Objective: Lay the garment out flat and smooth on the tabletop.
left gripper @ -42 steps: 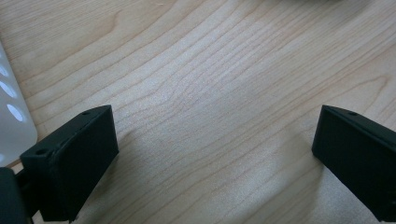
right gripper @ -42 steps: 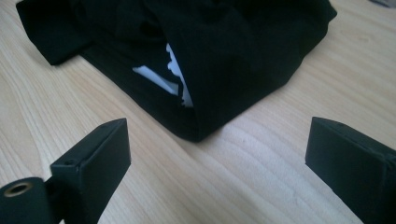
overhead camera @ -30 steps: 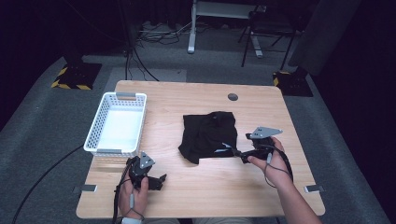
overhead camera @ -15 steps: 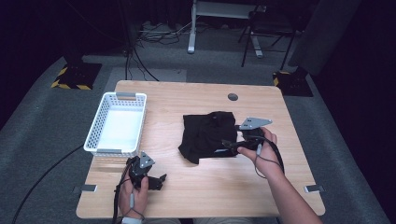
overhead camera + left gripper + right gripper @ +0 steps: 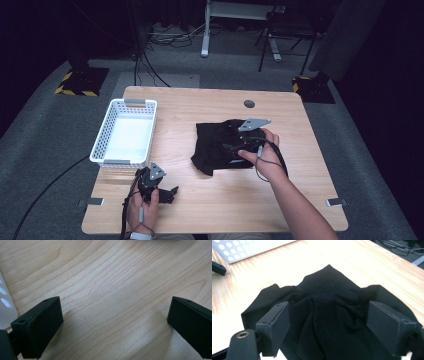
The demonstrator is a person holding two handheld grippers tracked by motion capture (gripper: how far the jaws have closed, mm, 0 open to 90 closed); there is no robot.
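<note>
1. Black cloth point(image 5: 329, 315) sits crumpled mid-table, right of the white basket point(image 5: 125, 132), bunched with no clear long axis.
2. Your right gripper point(image 5: 328, 326) has just been closing; jaws straddle it, not pinching.
3. Your left gripper point(image 5: 113, 322) is spread wide over bare wood.

Matt black cloth point(image 5: 220, 145) — pale, smooth-grained wood table point(image 5: 200, 105)
</note>
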